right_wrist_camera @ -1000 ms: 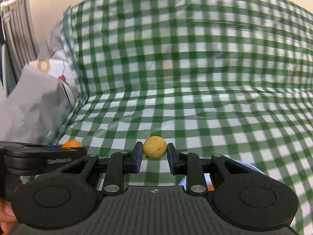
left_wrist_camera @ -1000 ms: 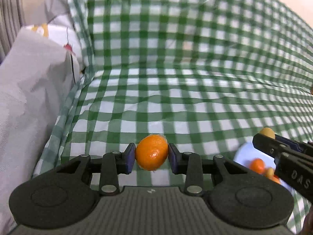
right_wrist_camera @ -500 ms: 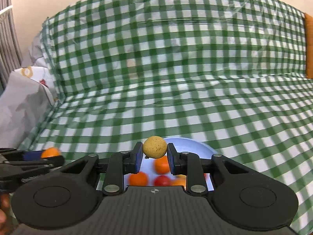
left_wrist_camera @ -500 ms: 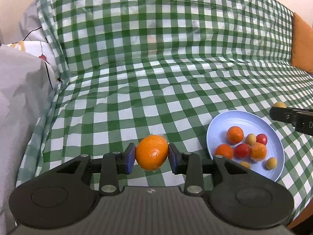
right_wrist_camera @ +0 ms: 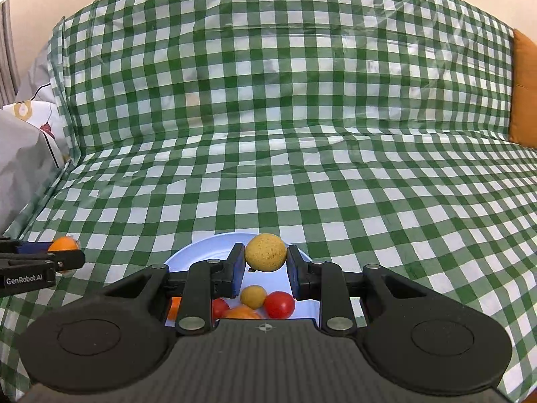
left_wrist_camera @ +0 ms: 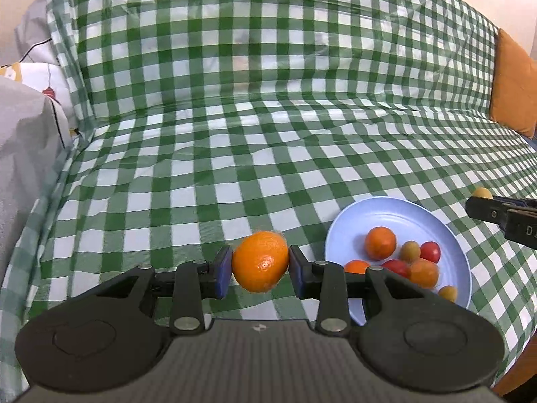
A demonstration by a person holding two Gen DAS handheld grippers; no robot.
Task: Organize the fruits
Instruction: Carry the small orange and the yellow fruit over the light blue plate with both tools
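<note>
While a green-and-white checked cloth [left_wrist_camera: 268, 134] drapes the whole seat and backrest, a pale blue plate [left_wrist_camera: 365, 215] lies on it and serves as the landmark for all positions below. On the plate rest an orange [left_wrist_camera: 380, 242], a red tomato [left_wrist_camera: 430, 251], a small yellow-green fruit [left_wrist_camera: 410, 250] between those two, and further orange, red and yellow fruits toward the plate's near rim, partly hidden by the gripper linkage. Far to the right of the plate, at the end of the backrest, stands an orange cushion [left_wrist_camera: 513, 84]; far to the left of the plate lies grey and printed bedding [left_wrist_camera: 23, 141].

The left gripper [left_wrist_camera: 260, 268] is held left of the plate, above bare cloth just outside the rim. Its jaws are closed partway onto a mandarin [left_wrist_camera: 261, 261], which sits squarely between the blue pads [left_wrist_camera: 224, 272], touching both, clear of the cloth.

The right gripper [right_wrist_camera: 265, 267] hangs over the far part of the plate [right_wrist_camera: 188, 255]. Its jaws are closed to a narrow span on a round speckled yellow fruit [right_wrist_camera: 265, 252], gripped at the fingertips and raised above the plate's contents, where a second yellow fruit [right_wrist_camera: 253, 297] and a red tomato [right_wrist_camera: 279, 304] lie directly beneath. Nothing stands between either held fruit and the plate surface.
</note>
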